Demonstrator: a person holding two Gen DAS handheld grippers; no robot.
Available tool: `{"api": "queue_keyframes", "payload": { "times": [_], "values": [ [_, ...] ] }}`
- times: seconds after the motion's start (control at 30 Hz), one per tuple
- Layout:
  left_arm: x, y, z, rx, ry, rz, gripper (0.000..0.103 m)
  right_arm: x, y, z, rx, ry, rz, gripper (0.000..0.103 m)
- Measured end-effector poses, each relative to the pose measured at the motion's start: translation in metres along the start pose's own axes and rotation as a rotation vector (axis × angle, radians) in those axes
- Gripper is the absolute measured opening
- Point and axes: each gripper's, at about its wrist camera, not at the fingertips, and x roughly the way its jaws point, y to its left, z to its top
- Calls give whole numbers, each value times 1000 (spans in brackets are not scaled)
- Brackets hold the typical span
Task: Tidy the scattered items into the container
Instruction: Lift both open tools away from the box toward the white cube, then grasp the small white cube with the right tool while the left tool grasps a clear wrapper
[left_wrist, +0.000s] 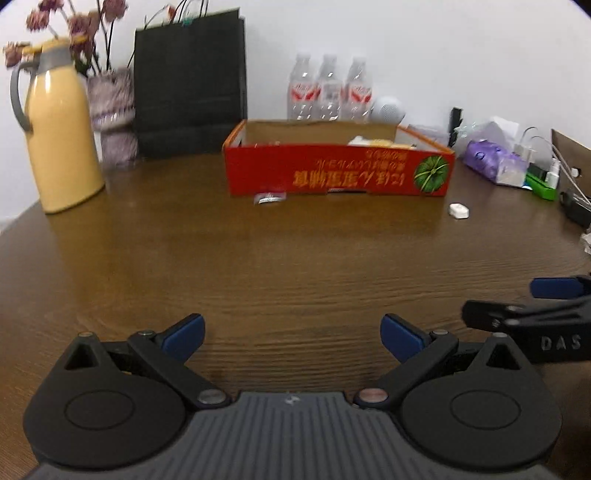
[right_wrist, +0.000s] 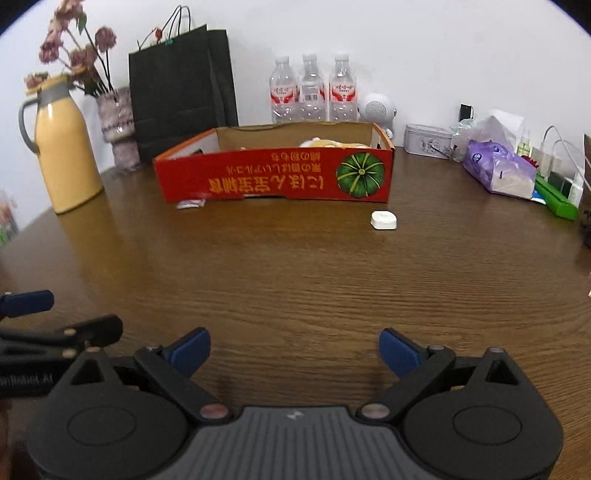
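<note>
Tongs: left tongs (left_wrist: 291, 338) and right tongs (right_wrist: 294, 352) both spread wide, nothing held. White item (right_wrist: 383, 220) on worktop (right_wrist: 295, 280) just before red box (right_wrist: 275, 177); small packet (right_wrist: 191, 203) touches box front.

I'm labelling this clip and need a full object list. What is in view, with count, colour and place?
cardboard box: 1, red, table centre, pale items inside
small case: 1, white, table, right of box front
wrapped packet: 1, red and white, at box's front left corner
thermos jug: 1, yellow, far left
vase of flowers: 1, mauve, beside jug
paper bag: 1, black, behind box
water bottles: 3, clear, by wall
speaker: 1, white, right of bottles
tin: 1, grey, right rear
tissue pack: 1, purple, right
table: 1, brown wood
left gripper: open, empty
right gripper: open, empty
</note>
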Motion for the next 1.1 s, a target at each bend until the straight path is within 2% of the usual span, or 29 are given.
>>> {"api": "queue_keyframes", "payload": {
  "times": [0.1,0.27,0.37,0.43,0.47,0.57,0.67,0.73,0.8,0.83,0.93,1.0,1.1],
  "values": [
    [6,7,2,-4,-2,-17,103,3,-2,0,5,11,-1,98],
    [34,29,51,54,-125,-87,103,7,-12,23,-20,-36,19,96],
    [84,36,82,82,-52,-110,102,23,-23,51,-57,-93,-31,95],
    [113,38,94,128,-11,-133,95,42,-35,68,-37,-84,-58,85],
    [124,41,98,139,-1,-132,95,52,-42,75,-13,-71,-61,79],
    [149,44,109,121,7,-155,96,76,-60,88,47,-52,-45,74],
    [164,42,114,98,6,-151,96,98,-67,95,35,-34,-84,69],
    [170,39,113,98,-11,-142,95,113,-68,98,23,-2,-107,54],
    [176,35,110,112,-14,-91,95,123,-70,100,24,18,-97,28],
    [179,34,110,121,3,-69,90,125,-69,100,21,9,-96,26],
    [185,43,112,74,30,-85,83,122,-63,96,-4,3,-100,25],
    [187,45,114,57,25,-63,77,117,-59,91,-4,-6,-64,25],
    [188,42,115,54,22,-43,74,112,-49,87,-19,-9,-25,25]
  ]
}}
